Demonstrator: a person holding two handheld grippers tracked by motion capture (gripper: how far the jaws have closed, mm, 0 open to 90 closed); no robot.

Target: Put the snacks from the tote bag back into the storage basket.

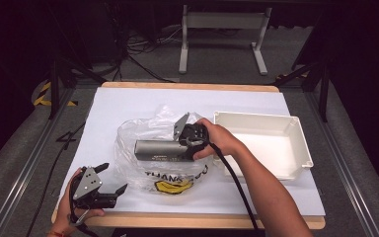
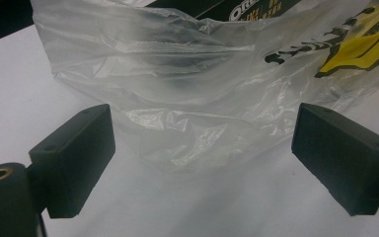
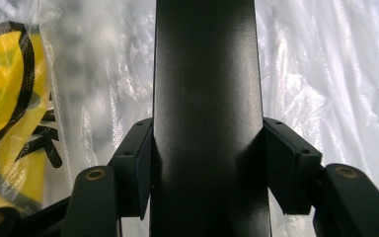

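While the high view shows the right tongs clamped on one end of a long dark box, the box lies over a clear bag mid-bench, beside a white tray; whether it is inside the bag I cannot tell. The left tongs wait spread apart at the near edge.

Seen from the left gripper view, those jaws stand wide before the bag's crumpled edge, gripping nothing.

From the right gripper view, both jaws press the box flanks. Bagging looks barely underway; the bag looks ungripped.
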